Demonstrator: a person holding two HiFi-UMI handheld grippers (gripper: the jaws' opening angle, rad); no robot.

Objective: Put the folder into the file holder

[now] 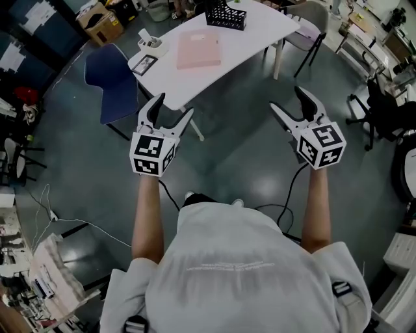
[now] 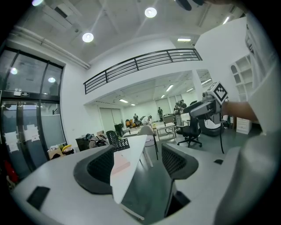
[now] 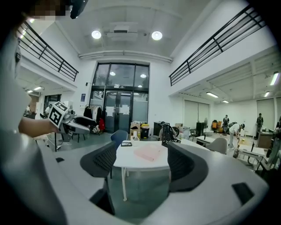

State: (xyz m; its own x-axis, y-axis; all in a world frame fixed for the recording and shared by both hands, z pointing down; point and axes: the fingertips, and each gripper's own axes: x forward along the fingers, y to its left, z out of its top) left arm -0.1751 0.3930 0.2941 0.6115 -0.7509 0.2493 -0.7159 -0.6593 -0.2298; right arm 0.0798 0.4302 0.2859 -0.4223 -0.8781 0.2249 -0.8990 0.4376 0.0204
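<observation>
- Head view: the pink folder [image 1: 198, 49] lies flat on the white counter [image 1: 260, 26], well apart from both grippers and ahead of them. The black mesh file holder [image 1: 226, 14] stands near the far edge, just beyond the folder.
- Left gripper [image 1: 174, 105] and right gripper [image 1: 286, 97]: jaws spread, nothing between them. Both are held over the floor, short of the counter.
- Right gripper view: the folder [image 3: 149, 153] appears far off in the gap between the jaws.
- Left gripper view: the counter is seen almost edge-on, so only a pink sliver of the folder [image 2: 120, 162] shows.
- The file holder reaches the head view's upper edge.
- A blue chair [image 1: 114, 78] stands at the counter's left end. The small items on the near corner are too small to identify.
</observation>
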